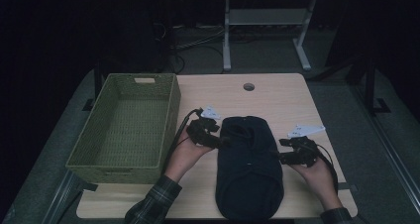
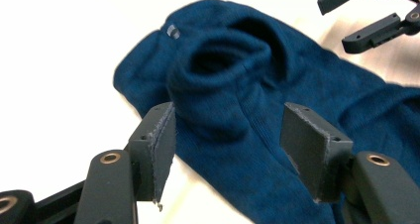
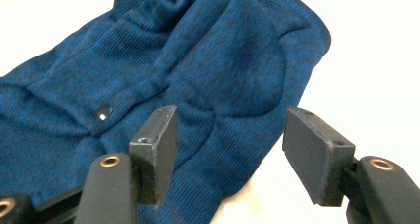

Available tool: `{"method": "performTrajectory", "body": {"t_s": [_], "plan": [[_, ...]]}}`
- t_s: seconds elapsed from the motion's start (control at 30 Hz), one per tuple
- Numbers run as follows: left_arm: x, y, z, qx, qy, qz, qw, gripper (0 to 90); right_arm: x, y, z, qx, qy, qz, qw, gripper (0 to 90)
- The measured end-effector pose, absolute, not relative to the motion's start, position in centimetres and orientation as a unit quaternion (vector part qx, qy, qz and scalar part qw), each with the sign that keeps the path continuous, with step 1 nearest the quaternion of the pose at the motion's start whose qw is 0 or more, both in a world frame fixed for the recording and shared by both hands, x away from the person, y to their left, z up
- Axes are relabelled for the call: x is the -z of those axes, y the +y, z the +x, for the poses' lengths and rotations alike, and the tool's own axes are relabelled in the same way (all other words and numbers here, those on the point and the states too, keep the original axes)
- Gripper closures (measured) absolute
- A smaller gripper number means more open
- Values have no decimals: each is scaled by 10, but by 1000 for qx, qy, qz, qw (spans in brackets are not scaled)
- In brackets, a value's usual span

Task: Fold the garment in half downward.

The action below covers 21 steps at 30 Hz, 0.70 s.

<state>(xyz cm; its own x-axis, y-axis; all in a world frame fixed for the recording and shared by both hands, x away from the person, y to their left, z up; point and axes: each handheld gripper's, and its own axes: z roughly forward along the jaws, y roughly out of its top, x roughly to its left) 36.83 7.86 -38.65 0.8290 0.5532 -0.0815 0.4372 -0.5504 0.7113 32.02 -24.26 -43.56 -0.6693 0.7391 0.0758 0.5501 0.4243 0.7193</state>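
Folded navy knit garment [image 1: 249, 167] lies on the wooden table [image 1: 277, 92] as a compact bundle directly between the two tongs, collar end away from the person, hem end nearest the table's front edge. Left gripper [image 1: 221, 140] sits at the bundle's left flank near the collar; right gripper [image 1: 281, 151] sits at its right flank, slightly nearer the person. Both stand with jaws parted, and no fabric is pinched in either.

In the left gripper view, the rolled collar opening [image 2: 223, 60] lies just ahead of the spread jaws, and the other tong's jaws [image 2: 364, 16] show beyond the far side of the cloth. In the right gripper view, the folded side edge [image 3: 277, 75] lies ahead of the gap, with a small metal snap [image 3: 103, 112] off toward one jaw.

Placing a tong on each flank looks meant to keep the fold symmetrical and to allow a two-sided pickup. The green woven basket [image 1: 168, 115] stands just beyond the left gripper, empty, and is probably where the bundle goes.

A small pale tag [image 2: 173, 31] sits near the collar; nothing on it can be read. No brand or writing is legible anywhere.
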Motion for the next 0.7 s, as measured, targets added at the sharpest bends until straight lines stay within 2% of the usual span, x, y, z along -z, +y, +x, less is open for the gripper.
{"method": "performTrajectory", "body": {"t_s": [0.33,0.7], "plan": [[371,77,396,-92,295,868,390,408,417,-243,350,-379,830,388,130,387],[375,75,427,-117,316,857,389,445,403,-237,384,-388,825,391,126,397]]}}
